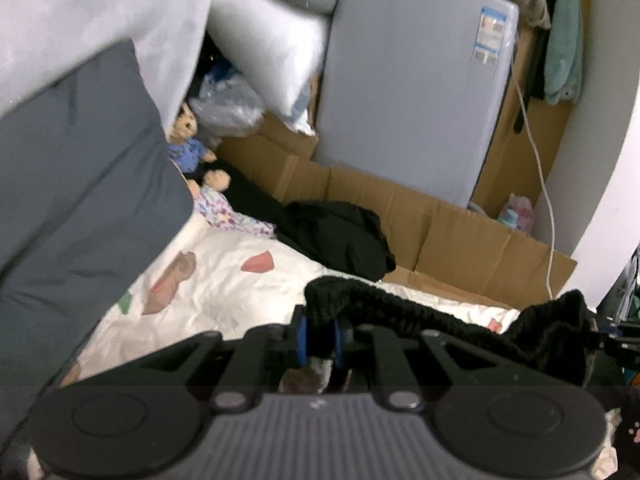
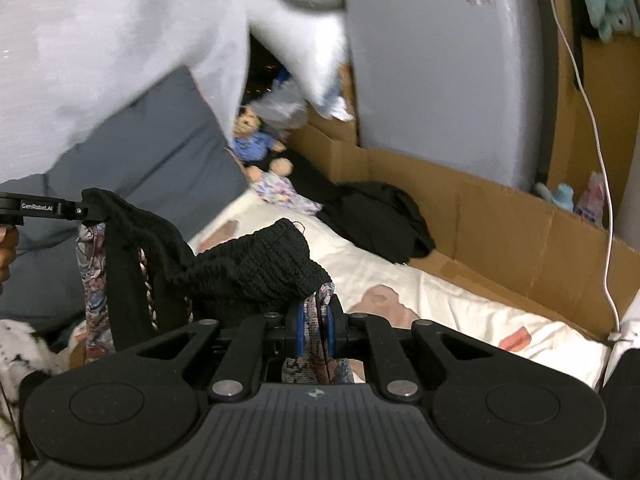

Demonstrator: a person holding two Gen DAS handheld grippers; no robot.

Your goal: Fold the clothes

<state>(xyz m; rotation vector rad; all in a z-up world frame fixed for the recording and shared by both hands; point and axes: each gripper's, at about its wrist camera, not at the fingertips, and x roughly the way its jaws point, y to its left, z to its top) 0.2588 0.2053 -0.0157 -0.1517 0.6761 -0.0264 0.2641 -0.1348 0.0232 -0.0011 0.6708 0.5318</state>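
Here the black smocked garment with a patterned floral lining (image 2: pixel 256 268) hangs in the air between the two grippers, above the bed and not lying on it. The left gripper (image 1: pixel 320 334) has its blue-padded jaws closed tight on a bunched black edge, and the right gripper (image 2: pixel 314 326) is pinched the same way on a fold where the floral fabric shows through. So the garment's long axis runs from one claw to the other, roughly side to side across the person, with the elastic band (image 1: pixel 420 312) sagging in a slack curve between them. Neither hand is nearer; each already has its end. Whatever comes next, I judge it turns on that span: how taut it is drawn, and whether it is lowered squarely onto the bed.

Below and ahead lies the white quilt printed with pink and green shapes (image 1: pixel 224 280), soft and wrinkled, with open room in the middle. At its far edge sits a heap of crumpled black clothing (image 1: pixel 340 232), loose, not folded. Flattened brown cardboard (image 1: pixel 460 220) lines the far side, a grey wrapped slab (image 1: pixel 412 92) leans behind it, a dark grey pillow (image 1: pixel 80 168) crowds the left, and a small doll in blue (image 1: pixel 192 144) is tucked in the corner.
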